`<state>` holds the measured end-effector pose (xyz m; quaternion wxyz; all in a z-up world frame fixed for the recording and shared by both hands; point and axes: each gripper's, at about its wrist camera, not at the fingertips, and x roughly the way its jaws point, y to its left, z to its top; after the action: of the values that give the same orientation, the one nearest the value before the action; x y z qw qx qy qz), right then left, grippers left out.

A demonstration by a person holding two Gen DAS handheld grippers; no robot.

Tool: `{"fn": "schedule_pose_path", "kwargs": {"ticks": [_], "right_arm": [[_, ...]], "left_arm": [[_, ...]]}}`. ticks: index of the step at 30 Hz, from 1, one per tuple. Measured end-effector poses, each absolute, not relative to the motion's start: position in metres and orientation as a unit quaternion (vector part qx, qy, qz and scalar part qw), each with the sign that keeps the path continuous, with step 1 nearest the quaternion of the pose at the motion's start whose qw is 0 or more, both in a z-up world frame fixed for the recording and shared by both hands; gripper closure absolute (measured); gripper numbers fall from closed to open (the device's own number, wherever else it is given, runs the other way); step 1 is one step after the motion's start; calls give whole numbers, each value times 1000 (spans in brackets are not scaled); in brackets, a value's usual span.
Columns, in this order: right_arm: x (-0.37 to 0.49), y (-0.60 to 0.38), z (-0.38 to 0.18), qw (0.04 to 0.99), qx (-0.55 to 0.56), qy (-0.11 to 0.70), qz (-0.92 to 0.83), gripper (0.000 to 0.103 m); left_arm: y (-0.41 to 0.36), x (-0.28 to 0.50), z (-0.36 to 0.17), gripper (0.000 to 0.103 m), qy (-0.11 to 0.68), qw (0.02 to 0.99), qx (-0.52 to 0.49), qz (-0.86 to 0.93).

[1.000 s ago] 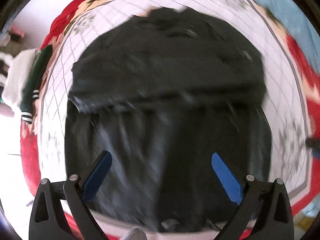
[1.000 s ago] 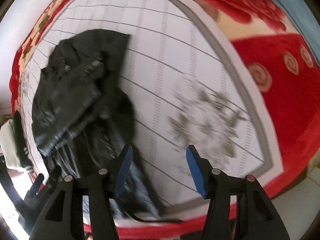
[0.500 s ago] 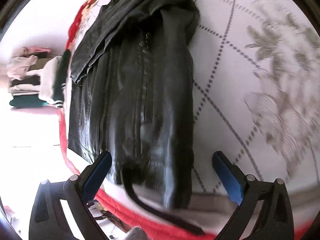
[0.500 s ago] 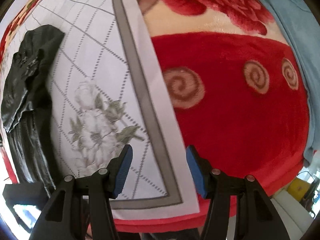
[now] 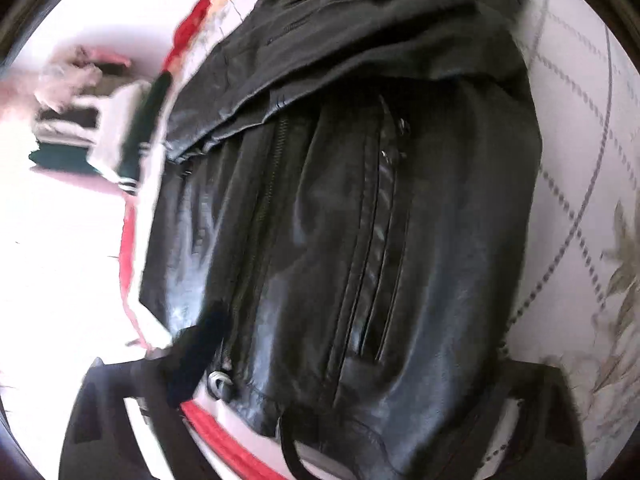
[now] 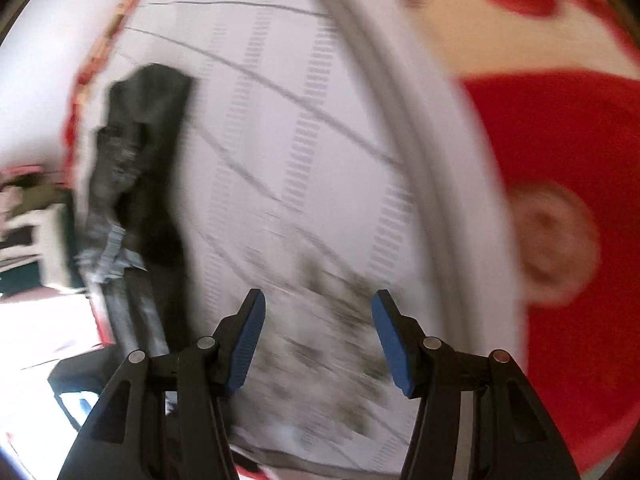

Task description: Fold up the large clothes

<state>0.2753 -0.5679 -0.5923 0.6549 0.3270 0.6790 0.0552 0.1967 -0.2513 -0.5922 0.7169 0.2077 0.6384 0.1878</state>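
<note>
Black leather jacket [image 5: 360,208] lies partly folded on white patterned sheet [image 5: 580,160], filling left view; left gripper [image 5: 344,364] spread around its hem; right gripper [image 6: 318,340] apart, empty, jacket at its ten o'clock.

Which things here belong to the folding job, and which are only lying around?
For the job:
black leather jacket
left gripper, close over the jacket
right gripper, open, empty

Only lying about:
white patterned sheet
red blanket
pile of folded clothes
</note>
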Motion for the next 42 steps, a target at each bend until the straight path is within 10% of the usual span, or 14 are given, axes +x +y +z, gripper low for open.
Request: {"fn": "schedule_pose_path", "kwargs": {"ticks": [3, 6, 14, 16, 19, 42], "right_arm": [[297, -554, -602, 646, 373, 658, 105, 45], [325, -537, -610, 621, 435, 633, 155, 39], [385, -468, -641, 524, 518, 636, 229, 33], [395, -461, -645, 520, 518, 644, 214, 65], [397, -448, -631, 549, 504, 639, 191, 76], [433, -206, -426, 693, 267, 648, 167, 82]], "left_arm": [[-244, 202, -582, 88, 653, 729, 151, 138], [-239, 206, -570, 94, 648, 737, 139, 129], [-213, 218, -543, 95, 649, 745, 97, 120], [-210, 219, -537, 95, 649, 747, 87, 114], [-202, 220, -523, 96, 640, 757, 77, 109], [15, 214, -446, 98, 602, 785, -121, 75]]}}
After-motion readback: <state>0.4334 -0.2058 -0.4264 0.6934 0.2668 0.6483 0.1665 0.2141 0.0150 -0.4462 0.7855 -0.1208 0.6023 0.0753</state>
